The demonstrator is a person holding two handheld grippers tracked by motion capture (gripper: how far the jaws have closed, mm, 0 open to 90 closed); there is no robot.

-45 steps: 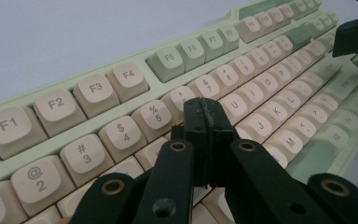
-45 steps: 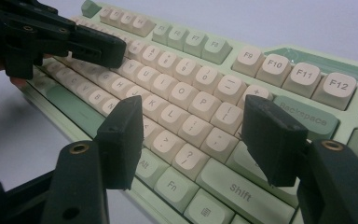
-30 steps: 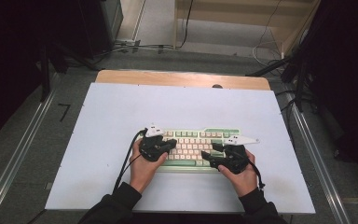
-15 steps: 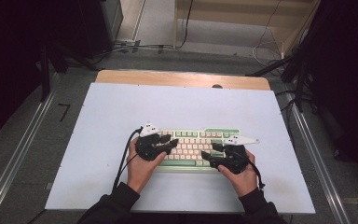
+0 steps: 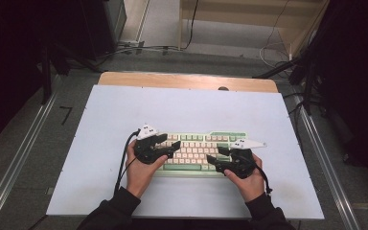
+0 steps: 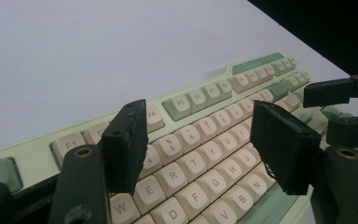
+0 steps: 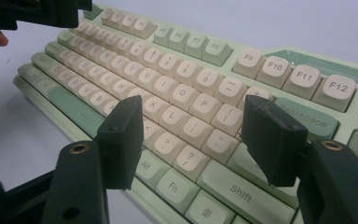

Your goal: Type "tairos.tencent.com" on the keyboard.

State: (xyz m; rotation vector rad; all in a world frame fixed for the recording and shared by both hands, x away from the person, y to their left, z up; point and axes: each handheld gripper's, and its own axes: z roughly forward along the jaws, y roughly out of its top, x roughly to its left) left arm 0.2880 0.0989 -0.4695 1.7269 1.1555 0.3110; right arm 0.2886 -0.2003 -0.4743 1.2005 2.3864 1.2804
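A green keyboard with cream keys lies on a pale blue table, toward six o'clock in the high view. The left gripper hovers over the keyboard's nine o'clock end, jaws spread wide above the letter keys (nothing between them). The right gripper hovers over its three o'clock end, jaws equally wide, holding nothing.

Bright evenly lit table, dark surroundings, soft focus

keyboard | pale green case, cream keys | flat on white table | near front edge
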